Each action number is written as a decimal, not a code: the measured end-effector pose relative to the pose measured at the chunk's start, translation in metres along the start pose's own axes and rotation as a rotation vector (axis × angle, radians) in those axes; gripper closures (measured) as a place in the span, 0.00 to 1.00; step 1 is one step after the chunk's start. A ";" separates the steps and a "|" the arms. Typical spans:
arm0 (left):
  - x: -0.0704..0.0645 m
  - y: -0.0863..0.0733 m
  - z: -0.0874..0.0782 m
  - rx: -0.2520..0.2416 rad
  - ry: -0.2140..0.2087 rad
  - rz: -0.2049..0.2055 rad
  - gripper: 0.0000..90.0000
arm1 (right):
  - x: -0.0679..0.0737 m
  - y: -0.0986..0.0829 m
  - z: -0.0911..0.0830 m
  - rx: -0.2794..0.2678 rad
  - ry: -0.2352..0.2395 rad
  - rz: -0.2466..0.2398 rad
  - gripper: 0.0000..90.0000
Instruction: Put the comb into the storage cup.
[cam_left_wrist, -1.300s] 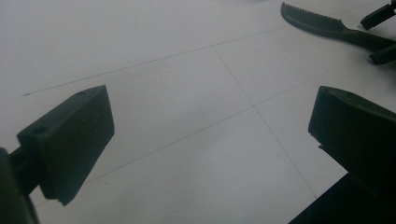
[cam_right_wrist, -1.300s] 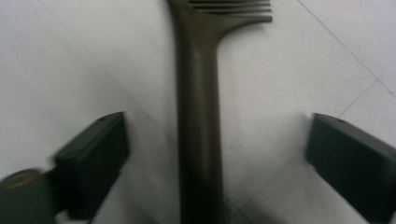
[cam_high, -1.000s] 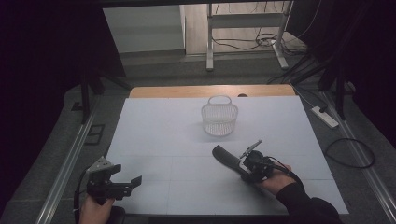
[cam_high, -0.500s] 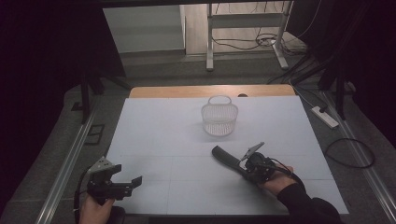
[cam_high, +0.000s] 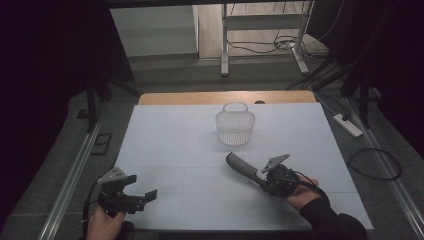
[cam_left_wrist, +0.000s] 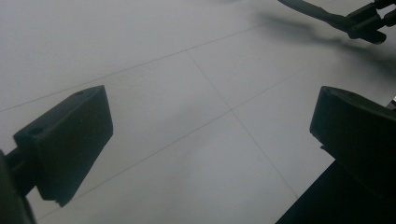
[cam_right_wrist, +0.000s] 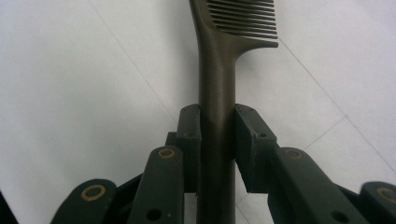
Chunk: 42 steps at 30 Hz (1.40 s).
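Right gripper (cam_high: 260, 179) clamps the comb (cam_high: 241, 167) handle, near the empty basket (cam_high: 235, 125).

Both grippers black. Left gripper (cam_high: 141, 196): grey three-cornered plate on top, blocky square-ended jaw pads, dark cable trailing near. Right gripper (cam_right_wrist: 217, 135): linkage arms with brass-ringed pivot holes, small screw holes in pads. Right arm wears a dark long sleeve (cam_high: 332, 222).
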<state>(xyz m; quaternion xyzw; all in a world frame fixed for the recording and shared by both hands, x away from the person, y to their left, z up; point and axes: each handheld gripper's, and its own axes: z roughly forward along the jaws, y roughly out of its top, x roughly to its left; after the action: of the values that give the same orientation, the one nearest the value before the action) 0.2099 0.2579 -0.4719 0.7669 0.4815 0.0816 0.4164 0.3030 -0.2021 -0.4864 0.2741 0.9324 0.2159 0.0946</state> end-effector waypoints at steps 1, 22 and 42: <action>0.000 0.001 0.001 -0.002 -0.006 0.003 0.00 | 0.001 0.000 -0.001 -0.009 -0.002 -0.005 0.81; -0.008 0.039 0.020 -0.035 -0.065 0.066 0.00 | 0.009 0.001 -0.022 -0.141 -0.055 -0.043 0.81; -0.023 0.079 0.044 -0.044 -0.133 0.112 0.00 | 0.015 0.004 -0.036 -0.239 -0.124 -0.072 0.81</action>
<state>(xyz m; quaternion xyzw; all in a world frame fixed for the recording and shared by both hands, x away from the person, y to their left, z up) 0.2740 0.2002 -0.4368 0.7870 0.4072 0.0645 0.4590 0.2819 -0.2036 -0.4540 0.2400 0.9017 0.3045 0.1915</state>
